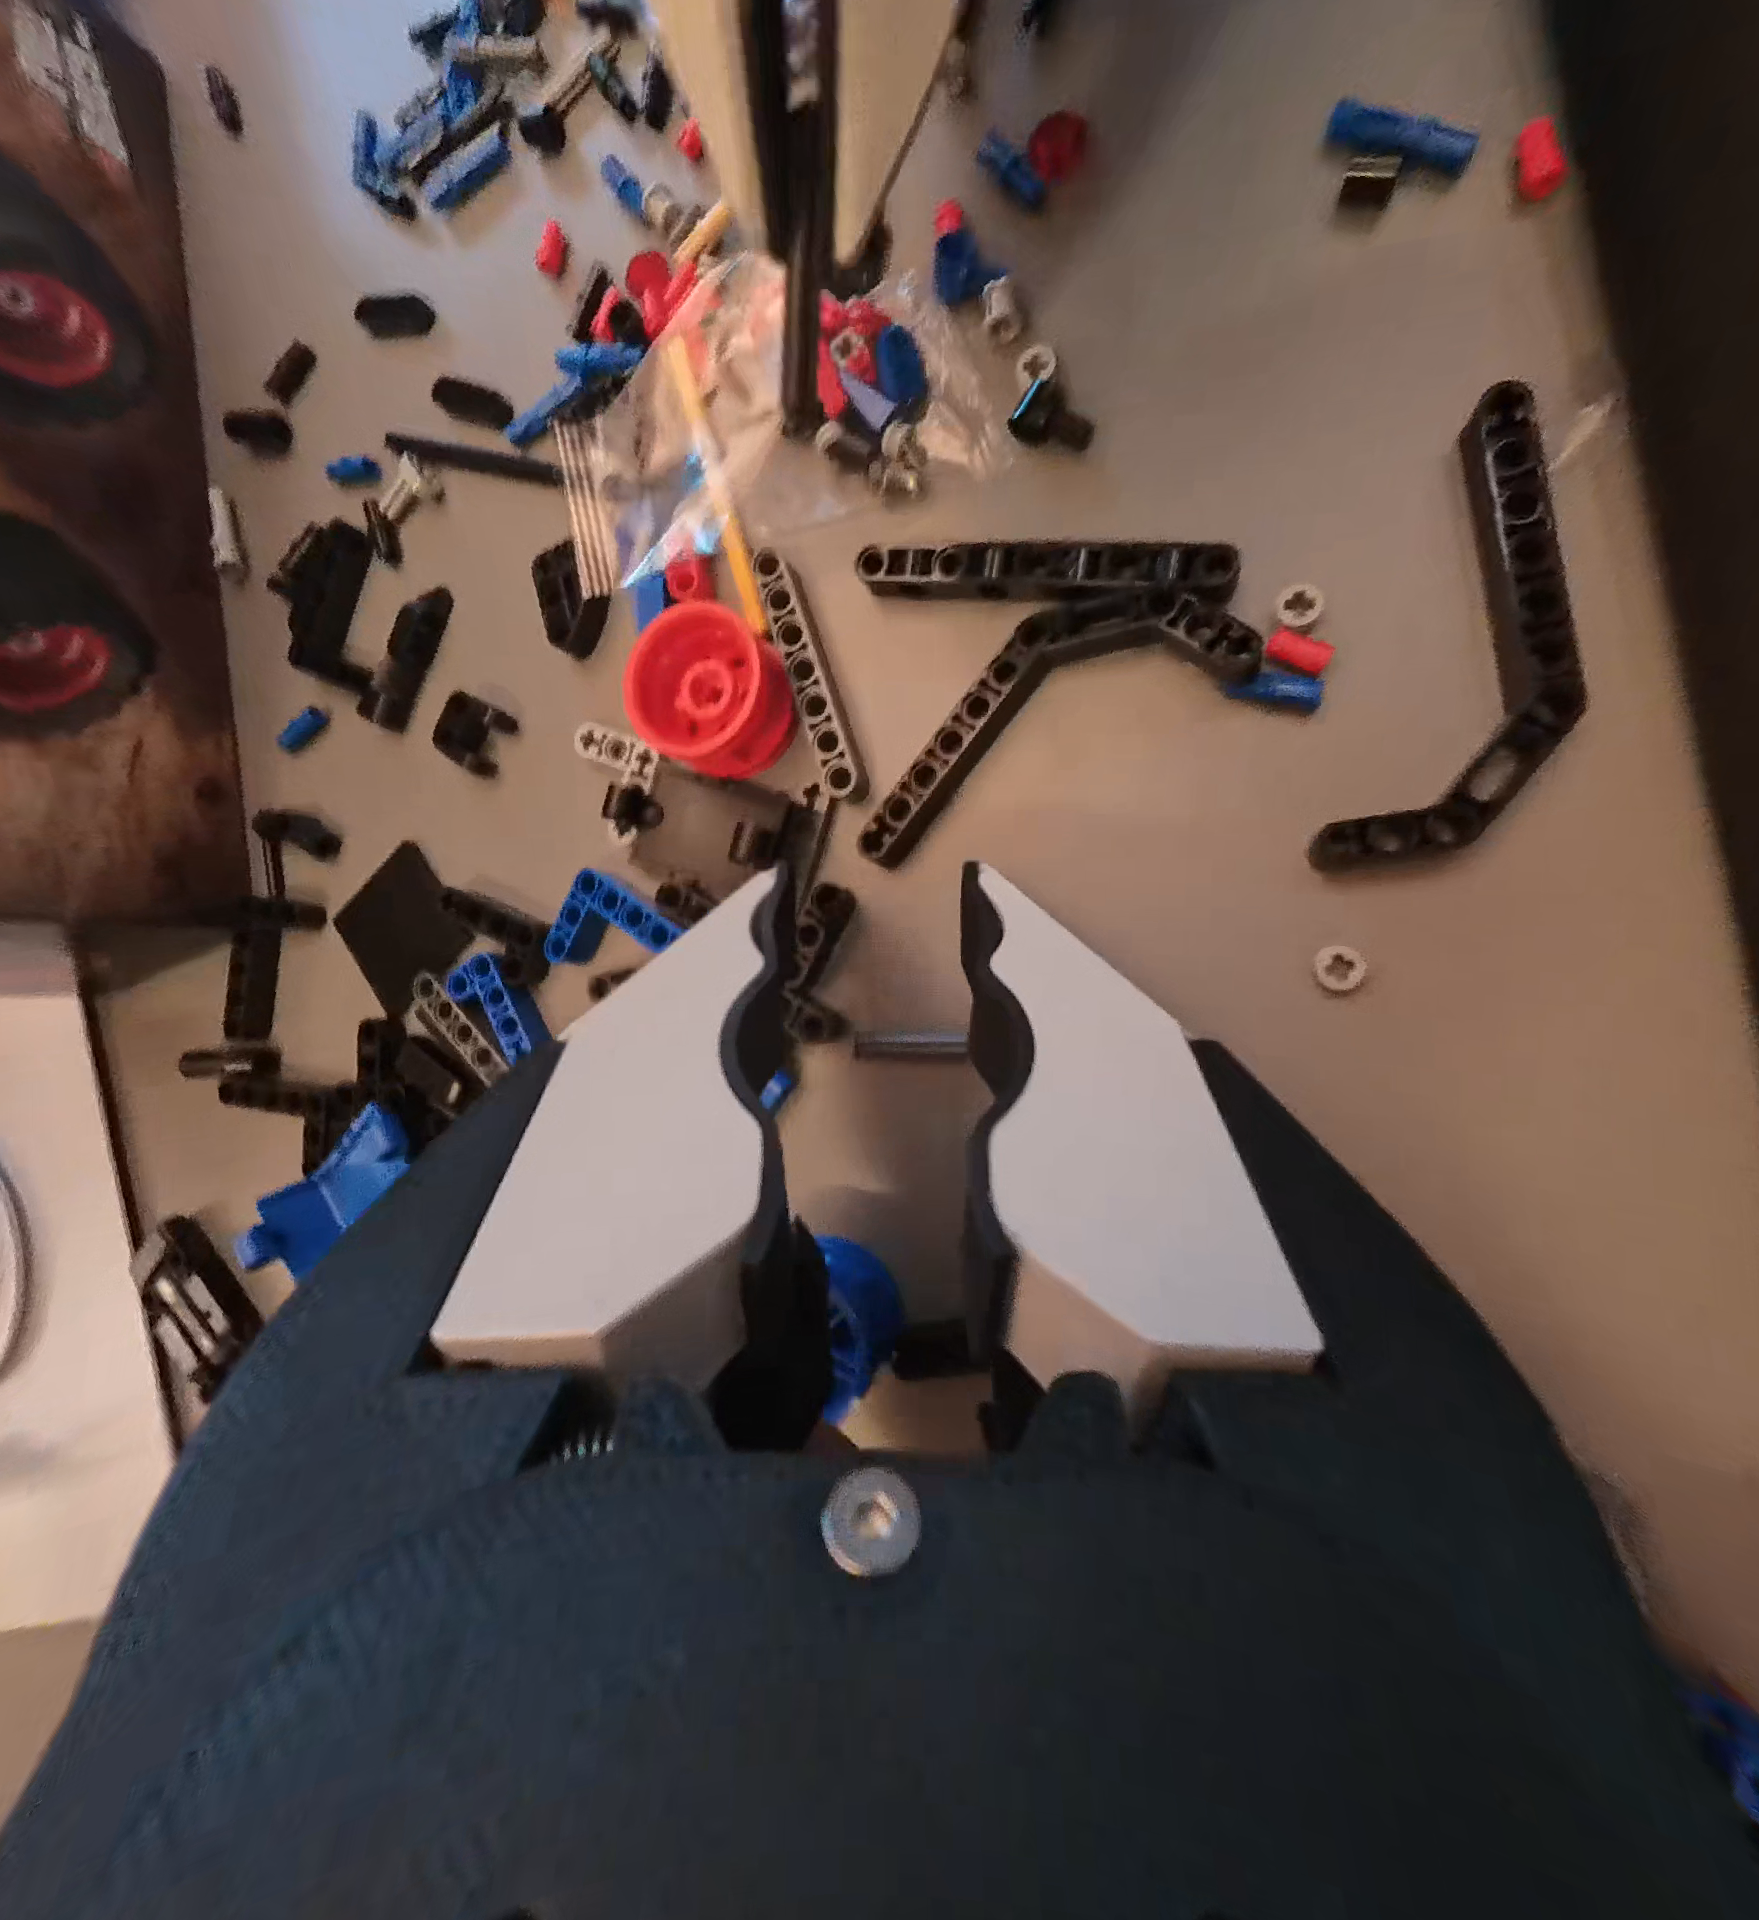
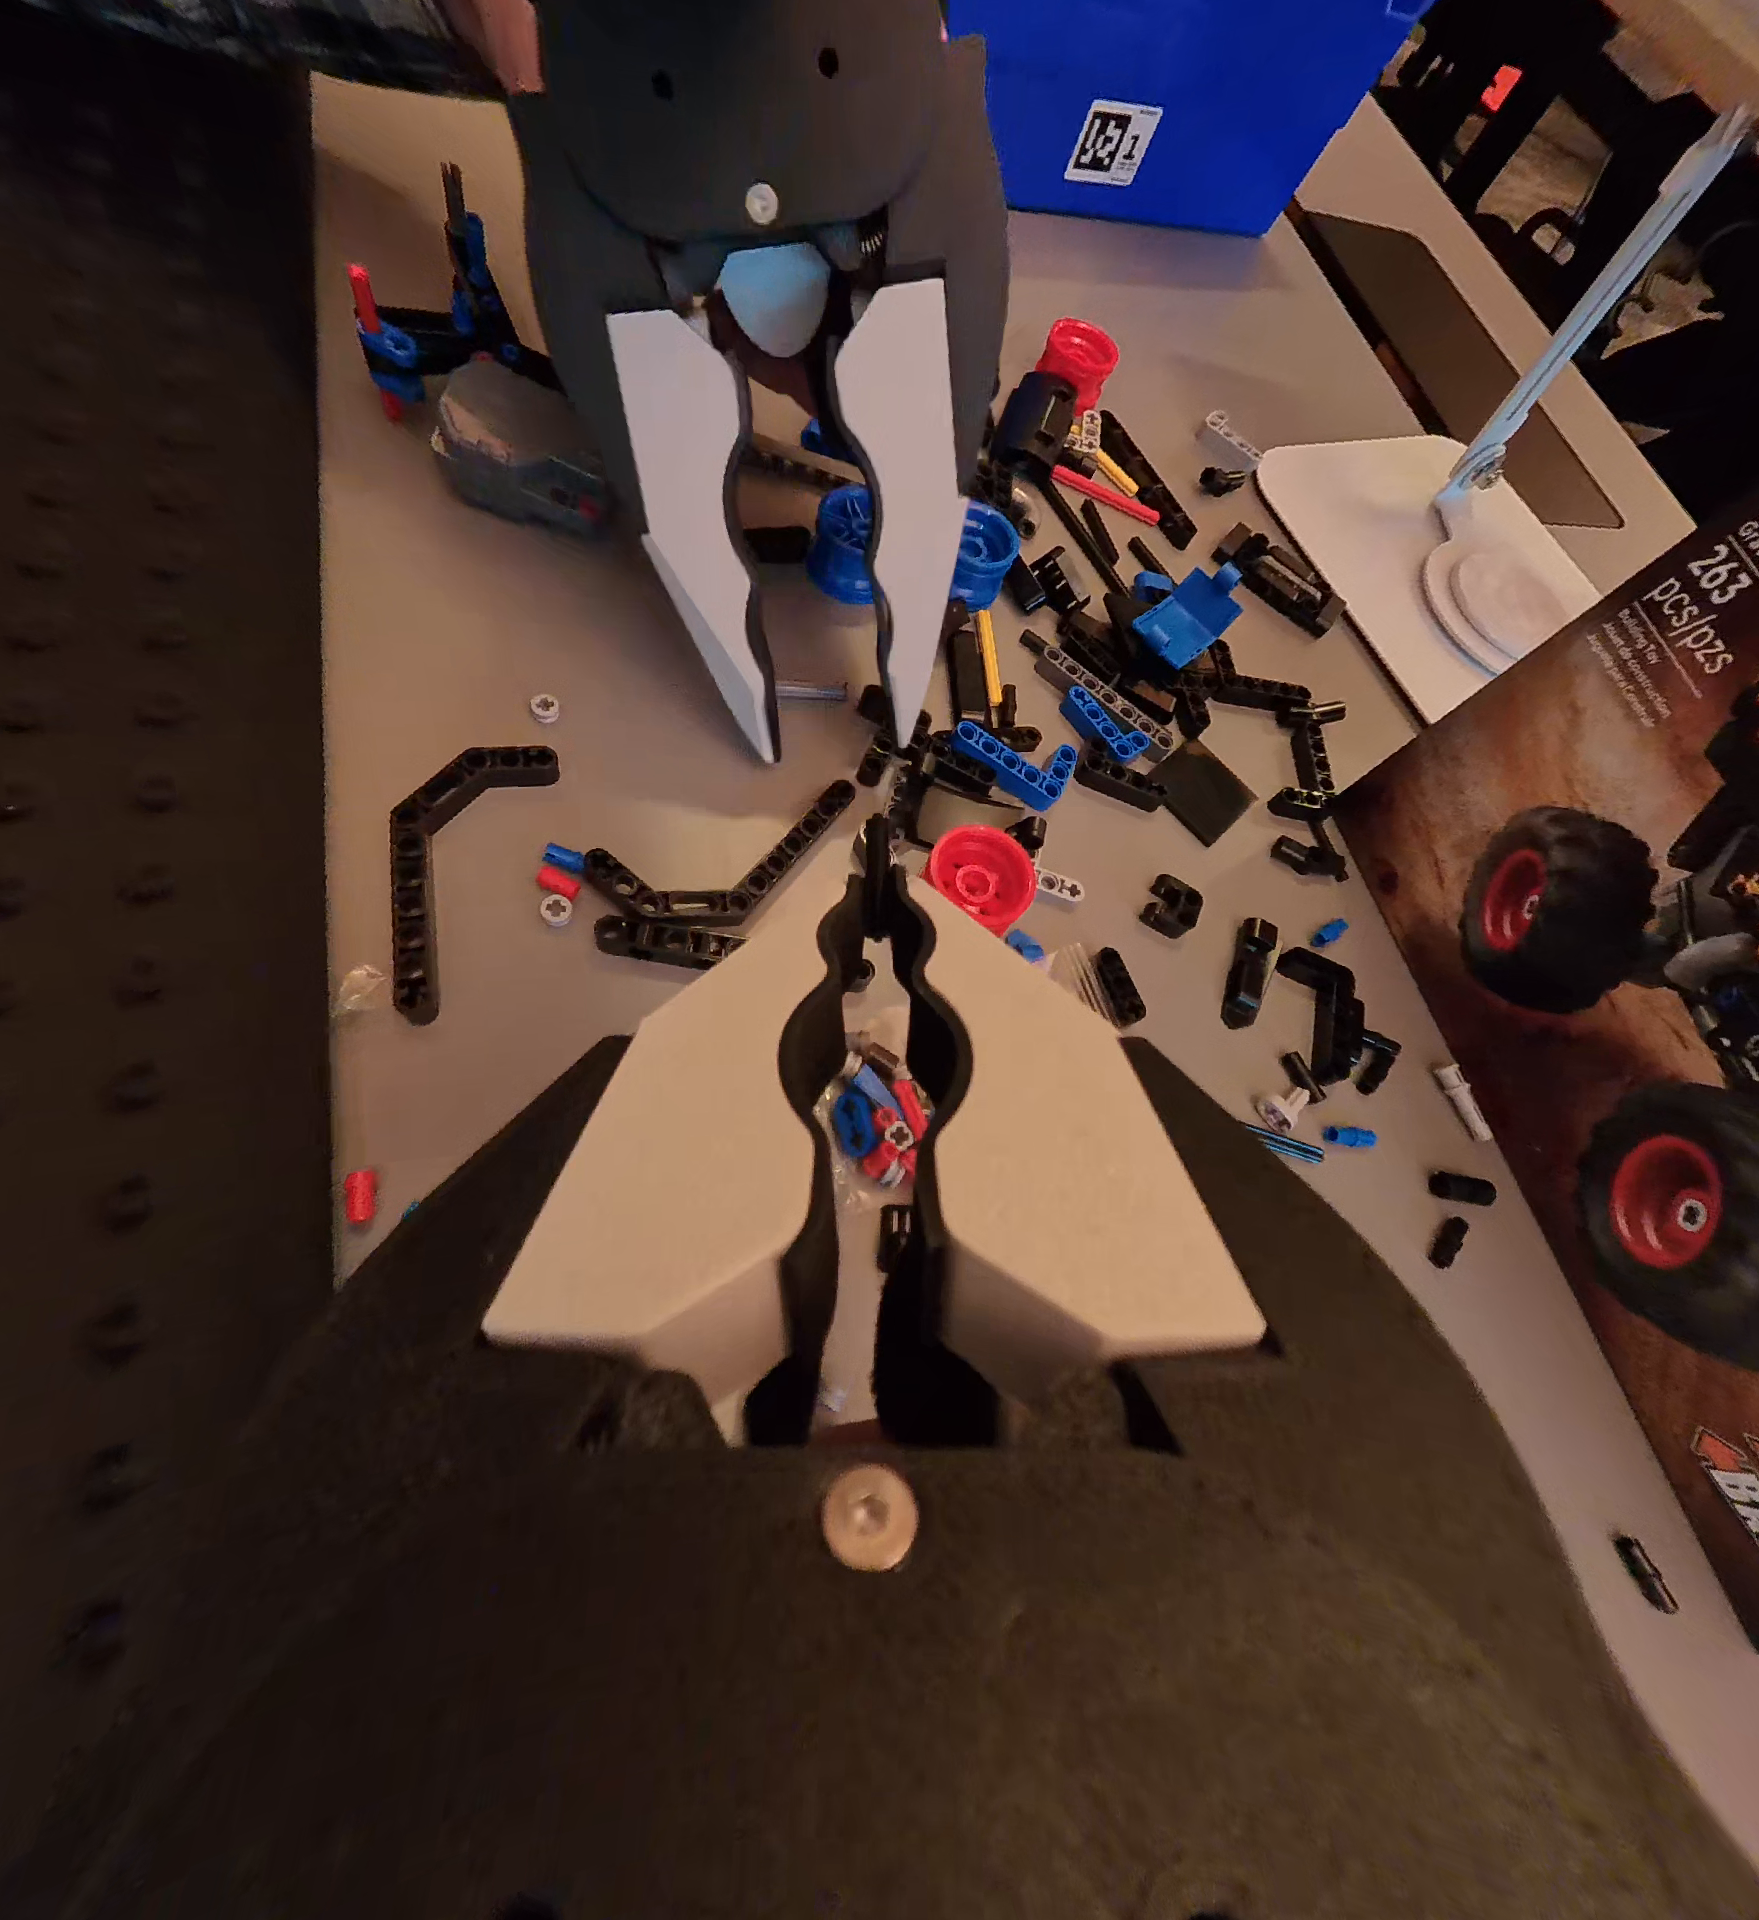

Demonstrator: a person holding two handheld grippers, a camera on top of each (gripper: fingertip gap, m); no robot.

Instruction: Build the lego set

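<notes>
- The left tongs are spread apart with nothing between the tips. They hang just above the grey bench, tips down.
- The right tongs are pressed almost together at the tips. A thin black piece sticks out of them, so I think they are pinching it, but it is too small and blurry to name.
- The two pairs of tongs point at each other, tips near but not touching.
- The lego set is not built yet. Loose pieces lie all over the bench in front of both tongs.
- A red plastic wheel hub sits just to the right of the right tongs' tips. A long bent black beam with holes lies just to the left of them.
- A small clear bag of red and blue bits lies under the right tongs, seen through the gap.
- A part-built black and blue frame with red pins stands far off, behind the left tongs. The cardboard box with a monster truck picture lies to the right.
- What could go wrong: the black piece is tiny, so it could twist or slip out if the grip loosens.
- The tips could bump each other, because they are so close.
- A dropped piece could get lost in the pile, since so many are black.
</notes>
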